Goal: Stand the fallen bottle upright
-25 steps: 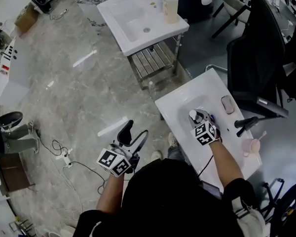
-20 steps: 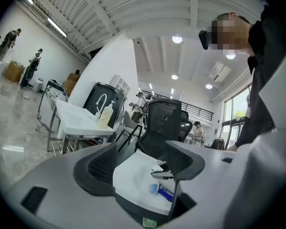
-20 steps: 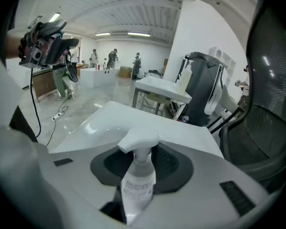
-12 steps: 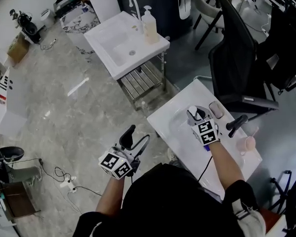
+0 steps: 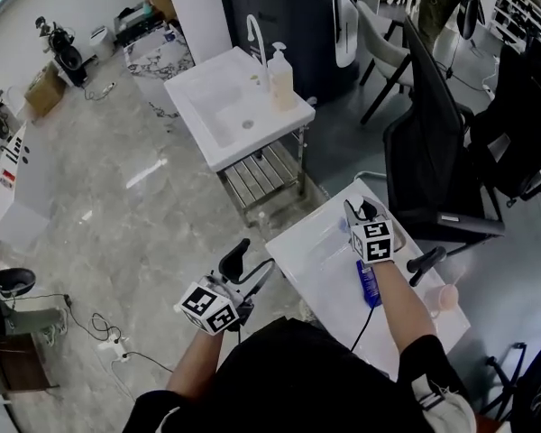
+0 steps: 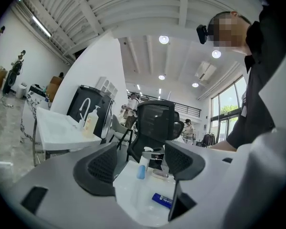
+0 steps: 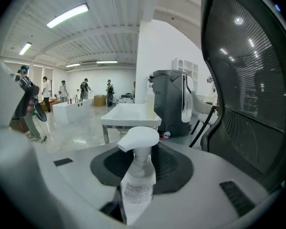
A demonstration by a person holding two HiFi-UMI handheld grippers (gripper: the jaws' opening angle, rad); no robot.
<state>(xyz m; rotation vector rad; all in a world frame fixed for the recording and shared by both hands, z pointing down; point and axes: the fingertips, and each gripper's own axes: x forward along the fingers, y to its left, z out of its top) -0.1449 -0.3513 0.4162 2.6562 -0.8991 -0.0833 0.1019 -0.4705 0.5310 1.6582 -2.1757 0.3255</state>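
Nearest us, our left gripper [image 5: 252,258] hangs left of the white surface [image 5: 317,269], its jaws spread and empty. Farther on, our right gripper's [image 5: 361,213] jaws pinch the spray bottle [image 7: 137,178], nozzle upward, at that surface's far end.

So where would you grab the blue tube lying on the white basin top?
Across its middle, from above, jaws spanning its narrow width: the blue tube lies flat on the basin top, long sides exposed. The left gripper is open; the right gripper holds the spray bottle.

Grey marble floor [image 5: 117,197], white washstand [image 5: 203,102]; black mesh chair [image 5: 428,133], ceiling strip lights [image 7: 66,15]
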